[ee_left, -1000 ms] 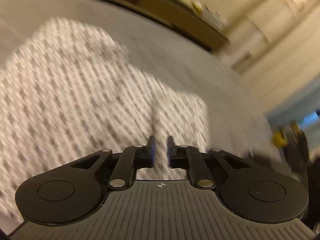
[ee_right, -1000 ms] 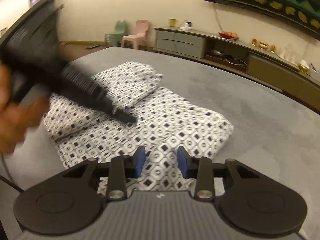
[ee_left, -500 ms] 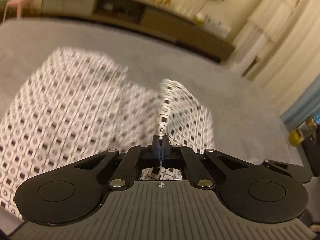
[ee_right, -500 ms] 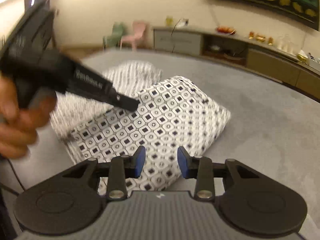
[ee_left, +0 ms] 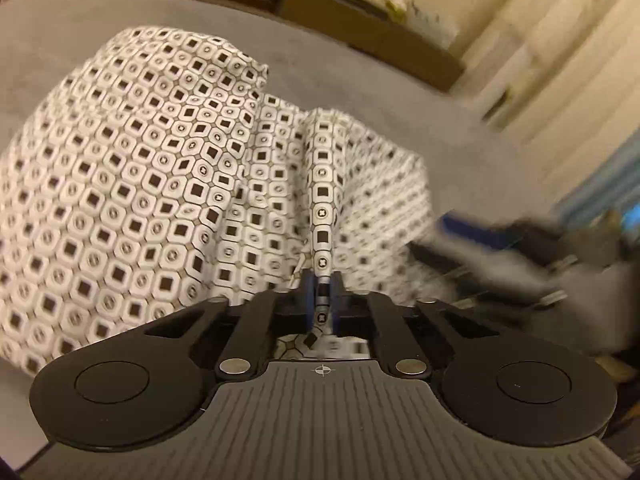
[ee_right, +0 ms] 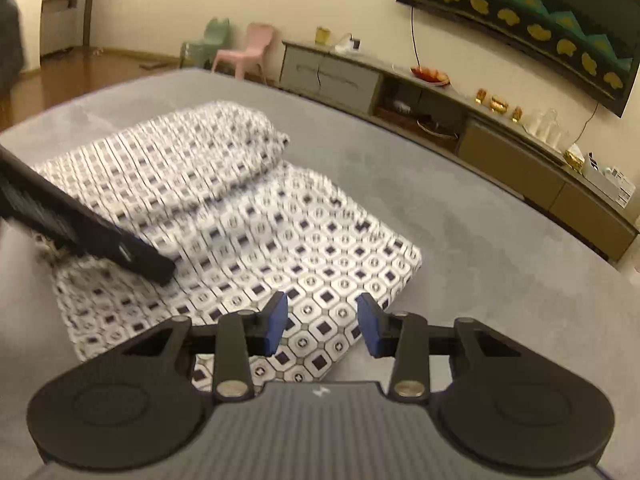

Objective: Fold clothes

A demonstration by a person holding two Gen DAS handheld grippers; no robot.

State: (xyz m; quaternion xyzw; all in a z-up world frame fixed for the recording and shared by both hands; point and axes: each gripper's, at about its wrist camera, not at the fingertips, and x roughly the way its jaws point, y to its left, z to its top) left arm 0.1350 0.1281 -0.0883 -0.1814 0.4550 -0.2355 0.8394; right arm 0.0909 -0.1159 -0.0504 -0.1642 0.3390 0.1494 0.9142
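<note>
A white garment with a black square print (ee_left: 140, 160) lies partly folded on the grey surface (ee_right: 480, 240). My left gripper (ee_left: 322, 292) is shut on a raised ridge of this cloth, which runs up from between the blue pads. In the right wrist view the garment (ee_right: 300, 220) shows a thick folded part at the back and a flat layer in front, with the left gripper's black body (ee_right: 100, 240) reaching in from the left. My right gripper (ee_right: 322, 324) hovers over the near corner; its jaws are opening, with cloth below them but nothing pinched.
A long low sideboard (ee_right: 440, 112) with small items runs along the far wall under a dark wall hanging (ee_right: 520, 20). A pink chair (ee_right: 248, 48) and a green chair (ee_right: 212, 36) stand at the back. The grey surface spreads bare to the right of the garment.
My left gripper closed on a fold of the cloth and has drawn it along. The lifted cloth has dropped flatter. The right gripper has sunk nearer the garment's front corner.
</note>
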